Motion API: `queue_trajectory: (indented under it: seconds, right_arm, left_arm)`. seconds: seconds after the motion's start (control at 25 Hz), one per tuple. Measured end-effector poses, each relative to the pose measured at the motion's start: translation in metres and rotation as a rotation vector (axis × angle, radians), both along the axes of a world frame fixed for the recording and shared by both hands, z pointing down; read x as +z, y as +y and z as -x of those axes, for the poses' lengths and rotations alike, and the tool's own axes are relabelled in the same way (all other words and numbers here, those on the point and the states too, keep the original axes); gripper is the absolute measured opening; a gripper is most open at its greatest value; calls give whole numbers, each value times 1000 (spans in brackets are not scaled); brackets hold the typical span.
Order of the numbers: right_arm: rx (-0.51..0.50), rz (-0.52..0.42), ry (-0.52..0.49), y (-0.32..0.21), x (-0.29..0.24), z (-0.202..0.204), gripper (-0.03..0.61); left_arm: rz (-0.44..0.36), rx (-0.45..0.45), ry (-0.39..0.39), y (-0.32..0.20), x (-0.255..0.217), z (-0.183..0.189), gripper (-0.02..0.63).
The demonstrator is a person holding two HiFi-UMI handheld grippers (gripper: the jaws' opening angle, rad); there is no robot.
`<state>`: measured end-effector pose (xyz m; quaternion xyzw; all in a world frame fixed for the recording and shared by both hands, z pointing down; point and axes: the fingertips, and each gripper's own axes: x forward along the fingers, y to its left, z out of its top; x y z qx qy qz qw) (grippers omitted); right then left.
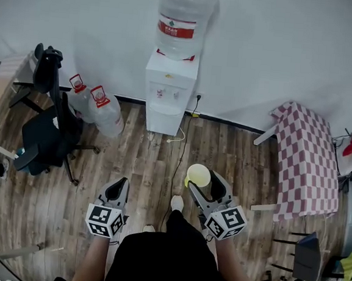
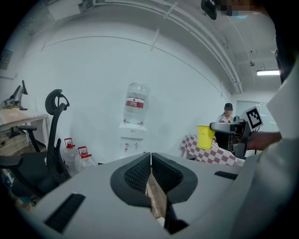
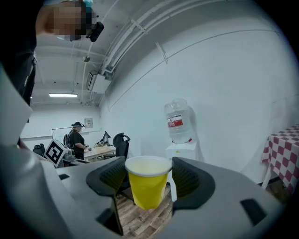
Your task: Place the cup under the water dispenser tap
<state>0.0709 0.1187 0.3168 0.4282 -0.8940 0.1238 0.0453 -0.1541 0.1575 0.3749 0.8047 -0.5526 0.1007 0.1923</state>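
Observation:
A yellow paper cup [image 1: 198, 175] stands upright between the jaws of my right gripper [image 1: 202, 182], which is shut on it; the cup [image 3: 147, 182] looks empty in the right gripper view. The white water dispenser [image 1: 170, 87] stands against the far wall with a large bottle [image 1: 182, 21] on top, well ahead of the cup. Its taps [image 1: 167, 94] sit above a recess. My left gripper [image 1: 118, 190] hangs to the left, shut with nothing in it, and its pads [image 2: 148, 173] touch. From the left gripper view I see the dispenser [image 2: 131, 137] and the held cup [image 2: 204, 136].
A black office chair [image 1: 48, 126] and two full water jugs [image 1: 99, 109] stand left of the dispenser. A table with a red checked cloth [image 1: 306, 160] is at the right. A cable [image 1: 182, 145] runs over the wooden floor. A person [image 3: 77, 140] stands by a desk far off.

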Motion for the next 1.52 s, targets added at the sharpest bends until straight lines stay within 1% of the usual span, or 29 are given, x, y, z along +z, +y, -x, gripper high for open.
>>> queue_trajectory:
  seconds: [0.28, 0.64, 0.84, 0.96, 1.24, 1.52]
  right_arm:
    - [-36, 2, -22, -64, -1, -23, 324]
    - [-101, 33, -26, -144, 14, -59, 324]
    - [-168, 60, -17, -175, 29, -69, 324]
    - [-197, 64, -8, -191, 37, -72, 324]
    - [-245, 112, -3, -213, 54, -66, 324]
    - [-279, 133, 7, -235, 71, -32, 324]
  left_arm:
    - [-29, -27, -15, -68, -20, -26, 15]
    - [-4, -70, -28, -135, -17, -70, 15]
    - [20, -101, -45, -160, -10, -91, 15]
    - [23, -116, -40, -172, -5, -99, 15]
    - [78, -168, -39, -177, 11, -98, 15]
    - [81, -167, -36, -200, 20, -83, 15]
